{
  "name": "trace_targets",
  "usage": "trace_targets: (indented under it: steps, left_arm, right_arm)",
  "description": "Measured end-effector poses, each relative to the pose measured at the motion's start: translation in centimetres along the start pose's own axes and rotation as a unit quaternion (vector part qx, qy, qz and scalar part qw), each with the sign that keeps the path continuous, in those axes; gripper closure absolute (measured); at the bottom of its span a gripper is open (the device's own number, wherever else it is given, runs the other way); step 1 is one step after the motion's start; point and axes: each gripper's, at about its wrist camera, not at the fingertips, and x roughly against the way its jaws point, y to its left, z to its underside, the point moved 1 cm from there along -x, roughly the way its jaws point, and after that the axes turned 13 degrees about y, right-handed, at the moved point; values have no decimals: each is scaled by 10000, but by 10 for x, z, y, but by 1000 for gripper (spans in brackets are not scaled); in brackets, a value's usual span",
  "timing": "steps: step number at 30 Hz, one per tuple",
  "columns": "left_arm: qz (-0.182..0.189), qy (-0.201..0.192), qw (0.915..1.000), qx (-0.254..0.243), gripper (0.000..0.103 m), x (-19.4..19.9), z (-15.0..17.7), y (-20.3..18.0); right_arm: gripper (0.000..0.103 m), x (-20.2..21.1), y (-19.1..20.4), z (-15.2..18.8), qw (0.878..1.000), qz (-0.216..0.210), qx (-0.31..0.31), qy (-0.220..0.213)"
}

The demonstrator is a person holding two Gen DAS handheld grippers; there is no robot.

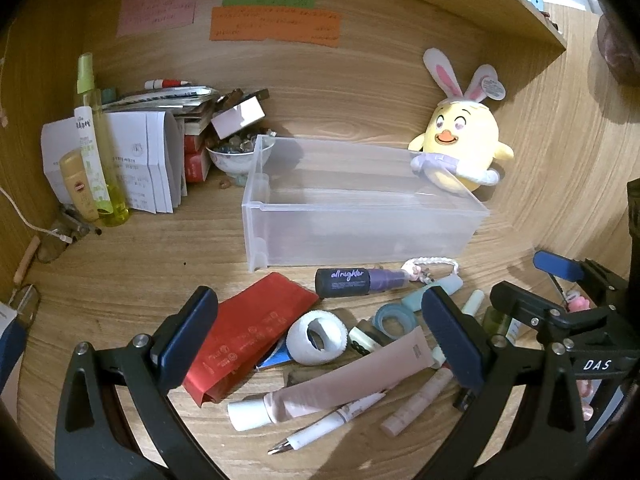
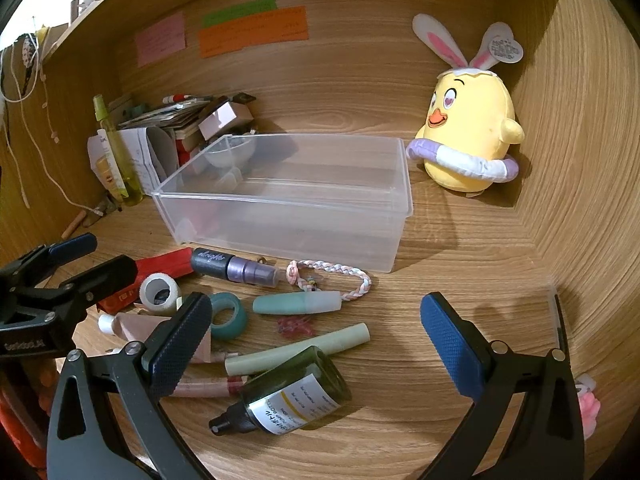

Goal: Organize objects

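A clear plastic bin point(image 1: 360, 216) point(image 2: 288, 204) stands empty on the wooden desk. In front of it lies a pile of small items: a red pouch point(image 1: 248, 336), a white tape roll point(image 1: 316, 338), a dark "allnighter" spray point(image 1: 352, 282) point(image 2: 232, 266), a pink tube point(image 1: 340, 388), a teal tape roll point(image 2: 228, 316), a teal capped tube point(image 2: 296, 303), a dark green pump bottle point(image 2: 288, 392) and a braided bracelet point(image 2: 332, 276). My left gripper point(image 1: 320, 330) is open above the pile. My right gripper point(image 2: 316, 330) is open above the green bottle.
A yellow chick plush point(image 1: 460, 144) point(image 2: 472, 128) sits at the back right by the side wall. Papers, boxes, a bowl point(image 1: 236, 156) and a yellow-green spray bottle point(image 1: 96, 144) crowd the back left. Sticky notes point(image 1: 276, 24) hang on the back panel.
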Motion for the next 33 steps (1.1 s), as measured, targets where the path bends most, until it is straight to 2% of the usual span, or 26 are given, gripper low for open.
trace_targets:
  steps: [33]
  left_arm:
    - [86, 148, 9998, 87, 0, -2, 5, 3]
  right_arm:
    - [0, 4, 7, 0, 10000, -65, 47, 5]
